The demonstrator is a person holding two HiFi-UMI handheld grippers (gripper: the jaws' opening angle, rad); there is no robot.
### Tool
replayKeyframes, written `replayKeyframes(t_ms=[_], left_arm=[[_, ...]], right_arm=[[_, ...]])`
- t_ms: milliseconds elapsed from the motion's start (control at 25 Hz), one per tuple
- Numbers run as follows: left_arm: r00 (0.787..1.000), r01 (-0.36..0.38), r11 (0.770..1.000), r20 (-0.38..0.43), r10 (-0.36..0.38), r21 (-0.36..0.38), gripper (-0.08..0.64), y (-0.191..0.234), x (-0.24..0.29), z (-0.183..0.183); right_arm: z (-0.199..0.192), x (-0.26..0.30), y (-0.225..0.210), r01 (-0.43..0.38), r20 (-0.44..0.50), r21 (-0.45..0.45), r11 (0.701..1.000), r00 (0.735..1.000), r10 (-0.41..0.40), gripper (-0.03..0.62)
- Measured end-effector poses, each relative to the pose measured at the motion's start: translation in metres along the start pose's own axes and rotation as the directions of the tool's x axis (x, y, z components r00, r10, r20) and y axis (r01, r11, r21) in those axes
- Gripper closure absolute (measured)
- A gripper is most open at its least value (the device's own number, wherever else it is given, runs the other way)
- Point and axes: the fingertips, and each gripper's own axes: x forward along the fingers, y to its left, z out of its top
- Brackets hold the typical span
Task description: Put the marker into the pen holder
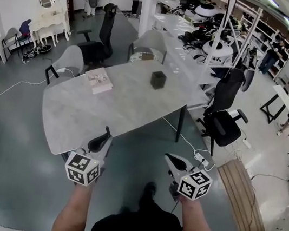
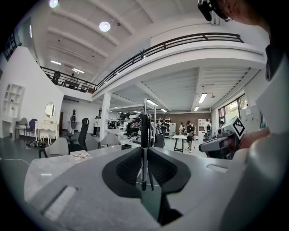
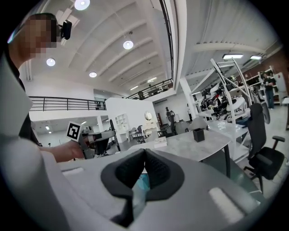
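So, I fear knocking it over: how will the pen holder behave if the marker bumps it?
The pen holder looks squat, about as wide as tall, so it probably won't tip easily. It stands alone on a smooth table, so a nudge from the marker would likely slide it. It looks small, so probably light.

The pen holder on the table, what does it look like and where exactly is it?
The pen holder is a small, dark, square-sided cup that looks like black plastic, and its top seems open. It stands upright and alone on the pale, marble-look table, toward the far right side, touching only the tabletop. Whether anything is inside cannot be seen from here.
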Motion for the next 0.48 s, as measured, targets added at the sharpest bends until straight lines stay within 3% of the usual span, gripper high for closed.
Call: replayKeyframes(t_ms=[240, 480], left_arm=[[0.999, -0.025, 1.0, -0.023, 0.025, 0.007, 0.506, 0.025, 0.056, -0.001], [0.998, -0.053, 0.998, -0.026, 0.054, 0.027, 0.506, 0.049, 0.16, 0.008]], right_arm=[[0.017, 0.038, -0.055, -0.024, 0.022, 0.038, 0.999, 1.0, 0.023, 0.589], [0.044, 0.09, -0.147, -0.062, 0.025, 0.049, 0.997, 0.998, 0.061, 0.589]])
